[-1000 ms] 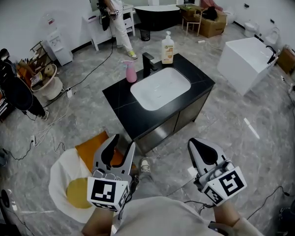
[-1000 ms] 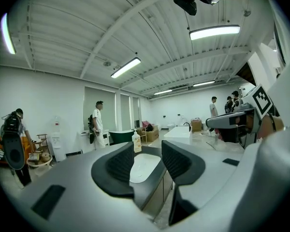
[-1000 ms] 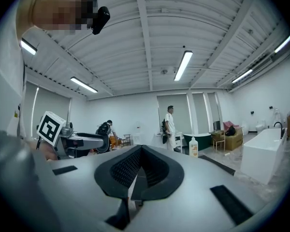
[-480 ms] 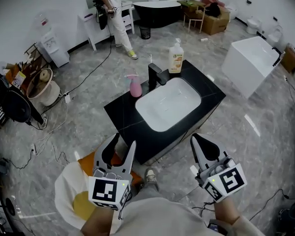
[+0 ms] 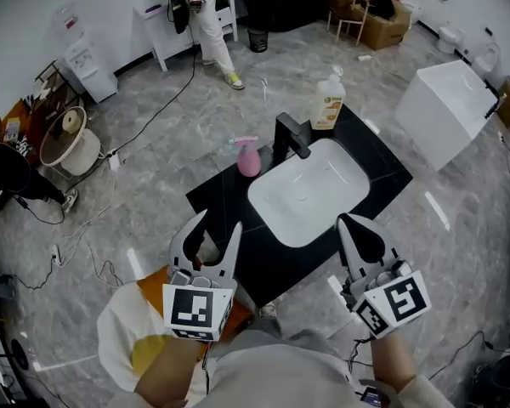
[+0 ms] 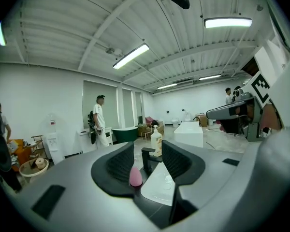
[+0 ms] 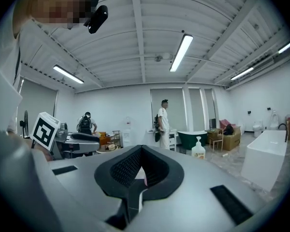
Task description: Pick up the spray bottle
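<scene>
- The pink spray bottle (image 5: 248, 158) stands upright on the black counter (image 5: 221, 198), long axis vertical, just left of the faucet (image 5: 289, 138). Its spray head juts left, away from the tap.
- Your left gripper (image 5: 218, 225) hangs short of the counter, jaws apart and empty. Your right gripper (image 5: 351, 224) has its jaws together on nothing.
- The head view alone shows the spray head. The left gripper view frames only the pink body between its jaws (well beyond them).

black counter (image 5: 222, 202), pink spray bottle (image 5: 248, 159), soap bottle (image 5: 328, 109)
</scene>
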